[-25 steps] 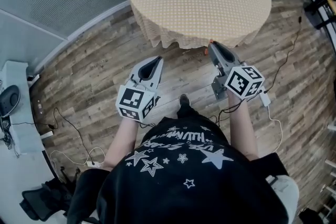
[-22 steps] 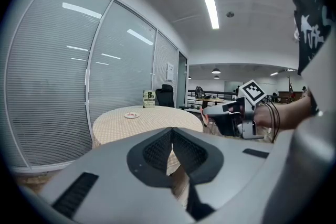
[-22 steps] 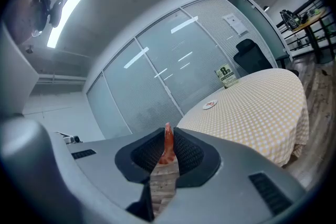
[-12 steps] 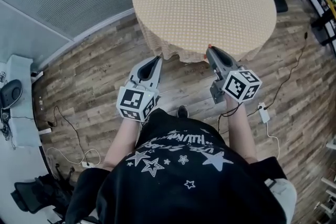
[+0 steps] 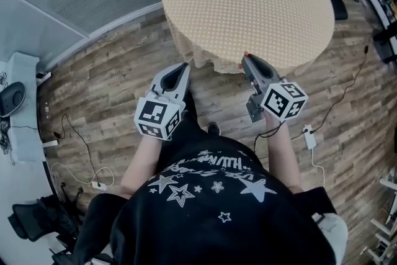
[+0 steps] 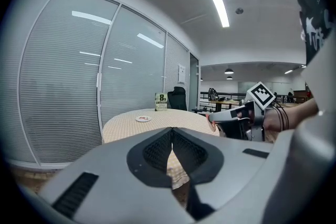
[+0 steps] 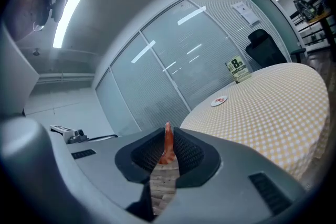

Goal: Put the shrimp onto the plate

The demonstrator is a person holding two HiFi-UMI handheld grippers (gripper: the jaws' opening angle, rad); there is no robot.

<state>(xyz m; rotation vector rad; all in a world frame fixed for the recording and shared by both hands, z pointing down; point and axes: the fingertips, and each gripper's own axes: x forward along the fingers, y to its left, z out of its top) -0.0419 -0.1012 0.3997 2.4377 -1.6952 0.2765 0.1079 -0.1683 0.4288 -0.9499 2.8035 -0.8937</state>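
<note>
Shrimp [image 7: 167, 144] clamped in right gripper [image 5: 246, 58], level near table [image 5: 248, 9] edge; left gripper [image 5: 184, 66] alongside, jaws together, empty.

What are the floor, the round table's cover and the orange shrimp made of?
The floor looks like matte wood or wood-look planks: long boards with grain and seams. The table cover looks like cloth: tan checks, its edge hanging in folds. The shrimp, pinched in the right hand-held gripper, looks smooth orange, maybe plastic or rubber; hard to tell.
</note>
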